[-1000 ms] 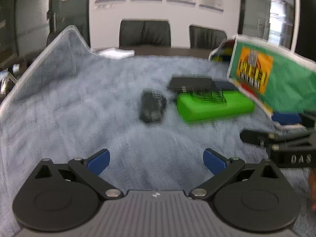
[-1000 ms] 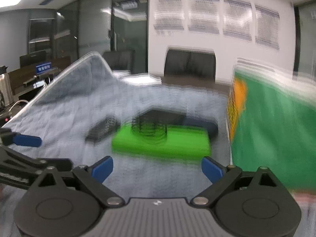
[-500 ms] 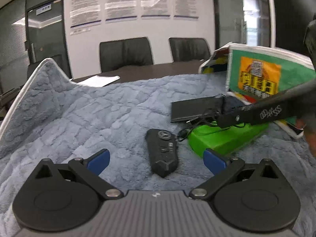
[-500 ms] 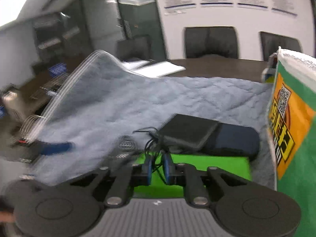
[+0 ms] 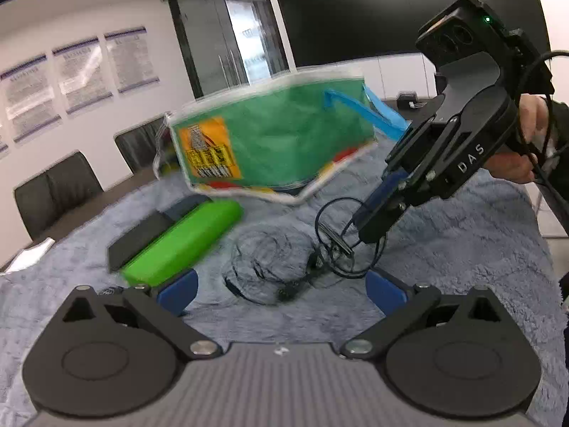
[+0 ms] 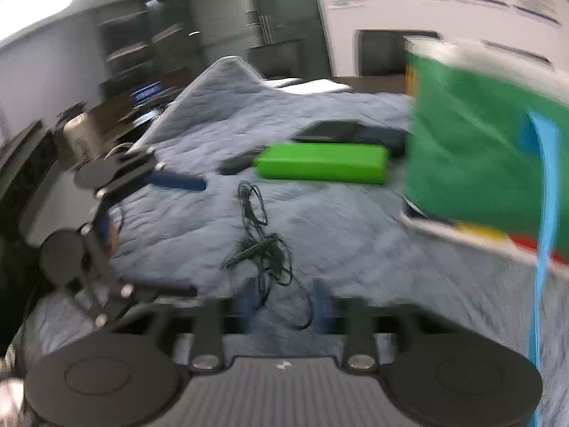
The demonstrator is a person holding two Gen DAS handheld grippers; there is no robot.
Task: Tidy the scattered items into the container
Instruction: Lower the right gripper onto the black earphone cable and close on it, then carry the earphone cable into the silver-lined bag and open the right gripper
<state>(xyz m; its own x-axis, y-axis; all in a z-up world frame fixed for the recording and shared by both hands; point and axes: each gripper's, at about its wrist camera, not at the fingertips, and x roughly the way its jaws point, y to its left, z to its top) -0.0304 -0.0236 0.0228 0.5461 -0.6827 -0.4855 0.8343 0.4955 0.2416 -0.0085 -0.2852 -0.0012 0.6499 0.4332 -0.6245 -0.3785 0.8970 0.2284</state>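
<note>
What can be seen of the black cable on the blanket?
The black cable is a thin, tangled cord in loose loops with small plug-like ends, sprawled on the grey-blue fleece blanket. One loop rises to the right gripper, whose jaws have just been opening with cord between them; whether the pads still press it is unclear. It lies near the green box.

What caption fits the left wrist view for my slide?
Right tool over tangled black cable on blue blanket, green case and green bag behind.
</note>
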